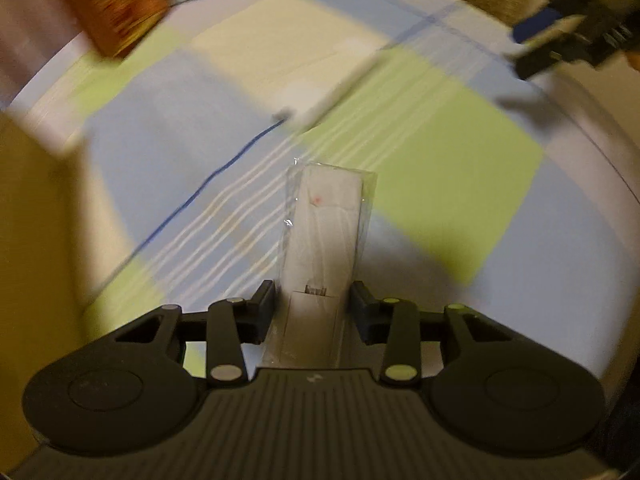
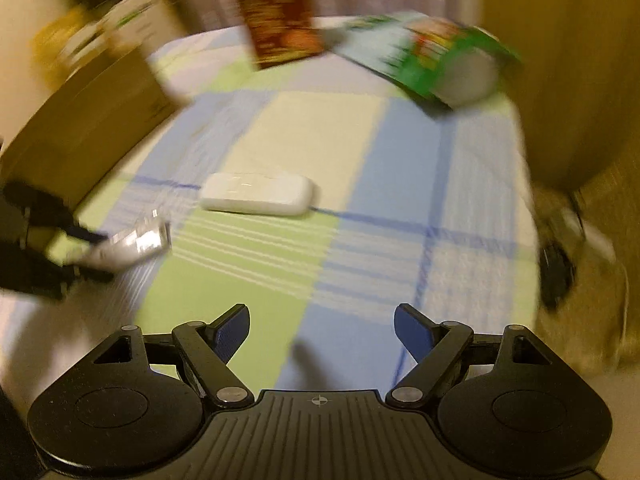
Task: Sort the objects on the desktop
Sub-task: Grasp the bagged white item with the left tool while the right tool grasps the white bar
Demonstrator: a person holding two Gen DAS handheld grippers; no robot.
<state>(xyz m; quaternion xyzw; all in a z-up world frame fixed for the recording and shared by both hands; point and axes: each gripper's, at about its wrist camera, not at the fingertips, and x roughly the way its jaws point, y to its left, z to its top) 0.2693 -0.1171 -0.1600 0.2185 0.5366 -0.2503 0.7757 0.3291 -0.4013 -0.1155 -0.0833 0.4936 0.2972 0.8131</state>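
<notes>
Left claw (image 1: 313,294) has its fingers pinched in on a slim white item in a clear plastic sleeve (image 1: 326,236), gripping near the back end so most of the packet sticks out forward, up in the air over the checked cloth (image 1: 440,168) on the tabletop. Right claw (image 2: 322,330) is spread wide with nothing between its blue pads, hovering over the near edge of the same cloth.

Everything's pretty motion-blurred, so take the details loosely. A white case (image 2: 258,194) lies flat in the middle of the cloth. At the far side there's a dark red box (image 2: 280,16) standing up and a green packet (image 2: 428,60) lying tipped, and a brown cardboard box (image 2: 80,136) sits just off the left edge, close to the left claw in the right wrist view.

Where the sleeved item is meant to end up isn't something these shots settle. Best guess is the cardboard box, given how near it is, but that's a guess.

Tips for carrying it well: that plastic wrap looks slippery, and with the grip so far back the long end could sag or swing. Slower travel, packet kept level, and lowered right down before letting go so it doesn't skid. Right claw should stay clear of the white case meanwhile.
</notes>
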